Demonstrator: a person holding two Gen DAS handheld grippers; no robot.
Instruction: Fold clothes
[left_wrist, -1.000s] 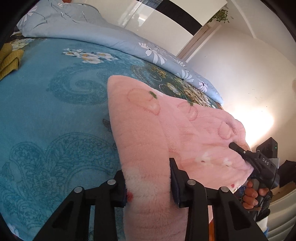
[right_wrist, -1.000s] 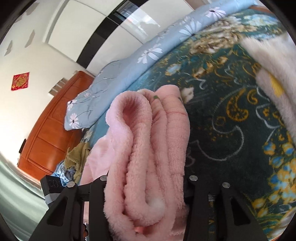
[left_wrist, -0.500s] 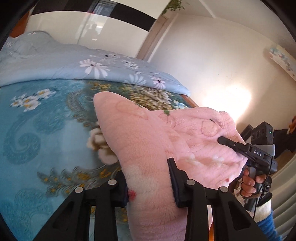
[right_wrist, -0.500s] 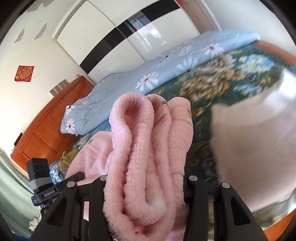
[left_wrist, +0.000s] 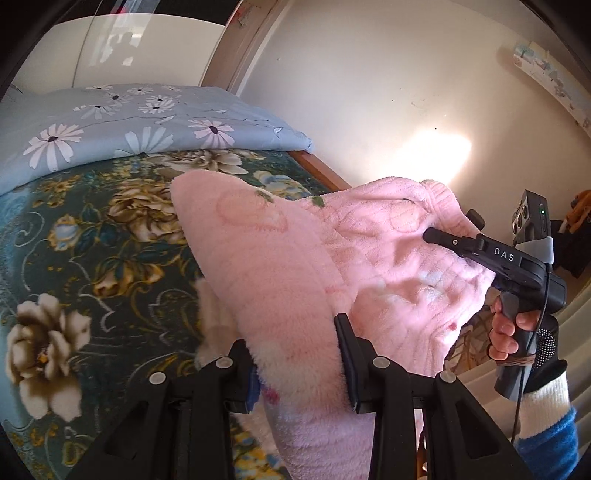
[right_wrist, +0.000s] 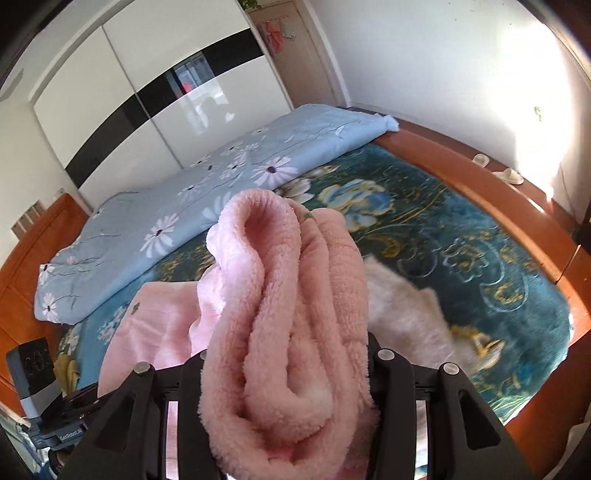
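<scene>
A pink fleece garment (left_wrist: 280, 266) with faint fruit prints is folded and held up above the bed by both grippers. My left gripper (left_wrist: 295, 354) is shut on one end of it. My right gripper (right_wrist: 284, 362) is shut on a thick bunched fold of the same garment (right_wrist: 288, 295). In the left wrist view the right gripper (left_wrist: 436, 236) shows at the right, its finger pressed into the fleece. In the right wrist view the left gripper's body (right_wrist: 40, 398) shows at the lower left.
Below is a bed with a teal floral cover (right_wrist: 461, 236) and a wooden frame (right_wrist: 480, 177). A light blue daisy duvet (right_wrist: 207, 177) lies along the far side. A cream fleece item (right_wrist: 406, 314) lies on the cover. Wardrobe (right_wrist: 147, 96) behind, slippers (right_wrist: 509, 175) on the floor.
Both grippers have risen and swung toward the foot of the bed, carrying the pink garment with them. The grips have not changed.
</scene>
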